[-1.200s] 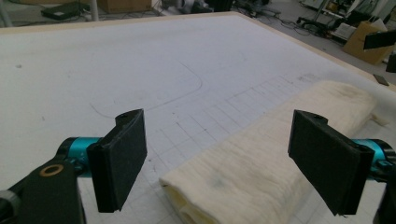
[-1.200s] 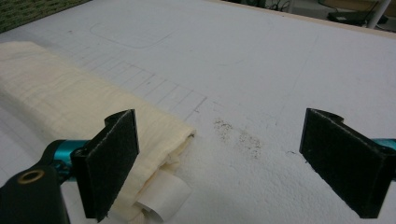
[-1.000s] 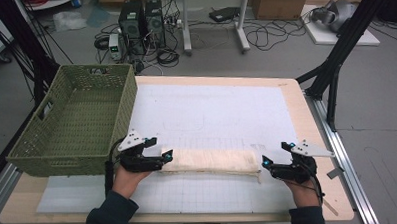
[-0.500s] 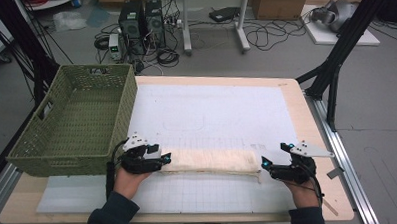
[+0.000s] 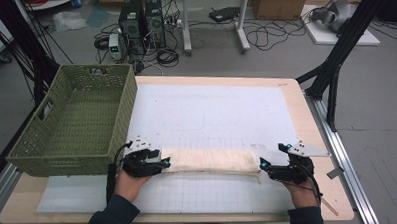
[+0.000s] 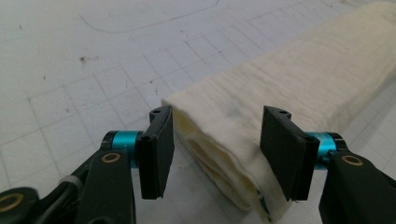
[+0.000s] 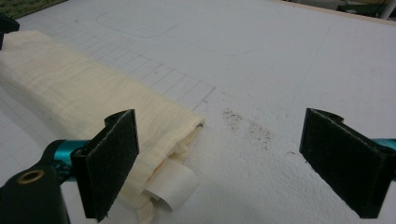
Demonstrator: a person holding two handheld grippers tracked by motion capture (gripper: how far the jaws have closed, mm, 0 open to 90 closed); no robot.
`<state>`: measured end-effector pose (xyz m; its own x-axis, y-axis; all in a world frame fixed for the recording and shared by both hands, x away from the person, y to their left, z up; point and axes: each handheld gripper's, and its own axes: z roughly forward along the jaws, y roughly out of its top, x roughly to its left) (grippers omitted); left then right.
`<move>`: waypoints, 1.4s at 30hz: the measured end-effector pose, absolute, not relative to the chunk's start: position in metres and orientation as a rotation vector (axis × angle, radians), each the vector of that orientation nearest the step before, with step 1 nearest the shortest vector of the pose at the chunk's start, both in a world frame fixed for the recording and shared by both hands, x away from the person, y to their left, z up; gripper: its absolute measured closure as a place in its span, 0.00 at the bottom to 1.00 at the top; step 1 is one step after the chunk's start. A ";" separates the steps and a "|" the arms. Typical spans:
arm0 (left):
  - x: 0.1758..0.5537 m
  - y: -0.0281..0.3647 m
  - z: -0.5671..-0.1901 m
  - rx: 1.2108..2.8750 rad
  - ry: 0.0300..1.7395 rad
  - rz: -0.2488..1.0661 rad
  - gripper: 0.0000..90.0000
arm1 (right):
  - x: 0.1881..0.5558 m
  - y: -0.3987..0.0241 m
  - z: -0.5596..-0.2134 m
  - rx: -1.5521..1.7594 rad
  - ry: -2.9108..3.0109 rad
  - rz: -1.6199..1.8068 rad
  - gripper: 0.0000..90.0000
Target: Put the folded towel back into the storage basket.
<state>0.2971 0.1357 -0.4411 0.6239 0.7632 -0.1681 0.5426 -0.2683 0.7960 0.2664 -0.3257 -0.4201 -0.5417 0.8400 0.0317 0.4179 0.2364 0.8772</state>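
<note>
Cloth (image 5: 208,160), cream and folded into a long narrow roll, lies on the white gridded mat (image 5: 221,116) near the front edge of the desk (image 5: 315,138), running left to right. At its left end the left tool (image 5: 164,163) has its jaws spread on either side of the folded layers, one pad close to each side; whether they touch the fabric is not clear. At the right end the right tool (image 5: 263,165) has its jaws spread wide, one pad in front of the cloth's end and the other well off over bare mat. A small white tag (image 7: 172,186) sticks out from that end of the cloth. A green woven basket (image 5: 47,147) stands at the desk's left edge, just behind the left hand (image 5: 131,175).
</note>
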 end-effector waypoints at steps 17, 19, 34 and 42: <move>0.291 0.129 -0.448 2.032 0.995 0.330 0.65 | 0.267 -0.321 -0.422 1.145 2.095 1.250 0.12; 0.290 0.128 -0.448 2.041 0.988 0.334 0.68 | 0.268 -0.320 -0.422 1.141 2.101 1.243 0.12; 0.287 0.123 -0.448 2.055 0.949 0.339 0.90 | 0.267 -0.304 -0.429 1.146 2.234 1.200 0.26; 0.287 0.124 -0.448 2.044 0.954 0.330 0.90 | 0.268 -0.293 -0.439 1.136 2.292 1.185 0.47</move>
